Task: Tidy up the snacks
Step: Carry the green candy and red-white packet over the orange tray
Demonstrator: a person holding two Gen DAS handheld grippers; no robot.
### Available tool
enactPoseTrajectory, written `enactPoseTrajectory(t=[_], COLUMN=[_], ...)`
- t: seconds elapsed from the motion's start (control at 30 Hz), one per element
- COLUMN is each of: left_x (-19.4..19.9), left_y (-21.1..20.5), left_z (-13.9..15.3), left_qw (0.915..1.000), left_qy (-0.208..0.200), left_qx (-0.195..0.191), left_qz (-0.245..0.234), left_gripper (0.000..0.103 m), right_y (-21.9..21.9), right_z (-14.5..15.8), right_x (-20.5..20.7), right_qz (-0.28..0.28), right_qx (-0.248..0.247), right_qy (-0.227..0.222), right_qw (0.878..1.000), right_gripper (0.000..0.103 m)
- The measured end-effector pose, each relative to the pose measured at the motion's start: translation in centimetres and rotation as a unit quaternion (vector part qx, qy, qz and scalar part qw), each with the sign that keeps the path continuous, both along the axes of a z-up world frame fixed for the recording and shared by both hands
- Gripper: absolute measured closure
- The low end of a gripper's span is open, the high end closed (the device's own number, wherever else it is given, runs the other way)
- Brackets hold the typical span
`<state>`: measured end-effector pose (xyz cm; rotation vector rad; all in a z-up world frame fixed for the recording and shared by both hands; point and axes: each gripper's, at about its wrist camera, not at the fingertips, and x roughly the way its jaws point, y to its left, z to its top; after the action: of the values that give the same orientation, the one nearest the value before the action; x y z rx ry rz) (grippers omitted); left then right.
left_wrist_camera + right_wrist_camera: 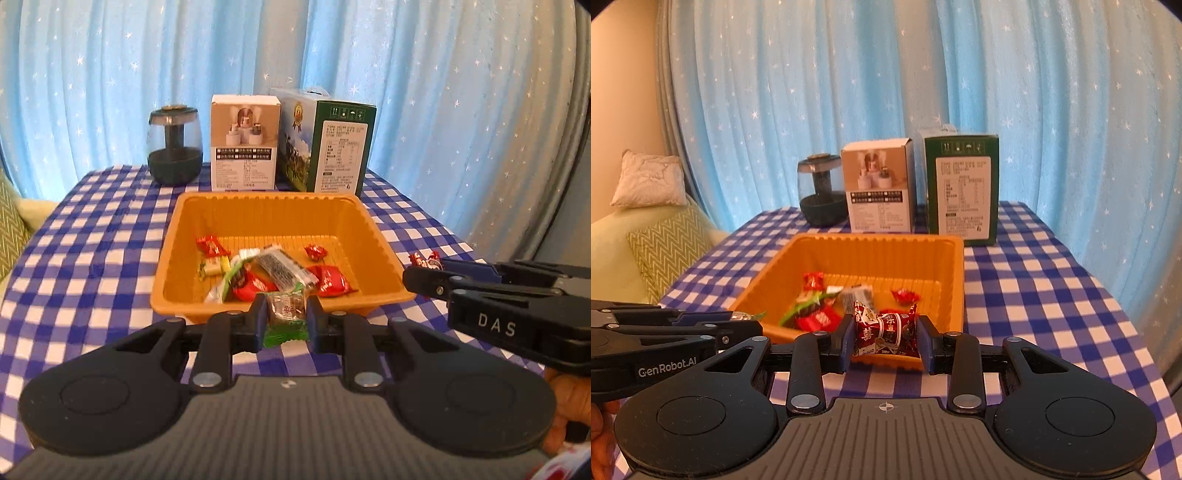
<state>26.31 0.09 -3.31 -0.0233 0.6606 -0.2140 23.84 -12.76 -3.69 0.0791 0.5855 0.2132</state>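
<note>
An orange tray [376,236] [956,266] sits on the checked table and holds several wrapped snacks, mostly red [330,282] [816,319]. My left gripper [286,314] is shut on a green-wrapped candy [286,319] just in front of the tray's near rim. My right gripper [885,338] is shut on a dark red candy [886,332] at the tray's near right corner. In the left wrist view the right gripper [424,267] comes in from the right with the red candy [424,258] at its tip. In the right wrist view the left gripper [746,319] shows at the left.
At the back of the table stand a dark glass jar [175,147] [822,194], a white box [243,142] [879,188] and a green box [332,144] [964,184]. A blue star curtain hangs behind. A sofa with cushions [665,251] is on the left.
</note>
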Motion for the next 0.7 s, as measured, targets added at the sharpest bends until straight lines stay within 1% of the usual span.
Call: enactPoseTrajectory(t=[0.1, 0.3, 0.57, 0.7], left_x=[1.1, 3.5, 7.2, 8.4], left_y=[0.3, 1.7, 3.4, 3.9], left_z=[0.5, 1.1, 0.4, 0.0], left_qw=[1.0000, 0.9999, 0.9992, 0.9989], left_qy=[-0.007, -0.011, 0.004, 0.009], left_qx=[0.006, -0.011, -0.027, -0.035], left_qz=[-0.003, 0.006, 0.028, 0.030], left_gripper=[0.083, 0.083, 0.083, 0.083], right_y=[-0.1, 0.0, 0.5, 0.4], right_z=[0.3, 0.3, -0.2, -0.6], right_x=[1.0, 3.5, 7.0, 8.6], right_qz=[0.000, -0.007, -0.007, -0.009], right_qx=[0.003, 0.021, 0.029, 0.037], right_qy=[-0.002, 0.005, 0.017, 0.024], right_qw=[1.000, 1.000, 0.999, 0.999], right_gripper=[0.067, 0.067, 0.067, 0.067])
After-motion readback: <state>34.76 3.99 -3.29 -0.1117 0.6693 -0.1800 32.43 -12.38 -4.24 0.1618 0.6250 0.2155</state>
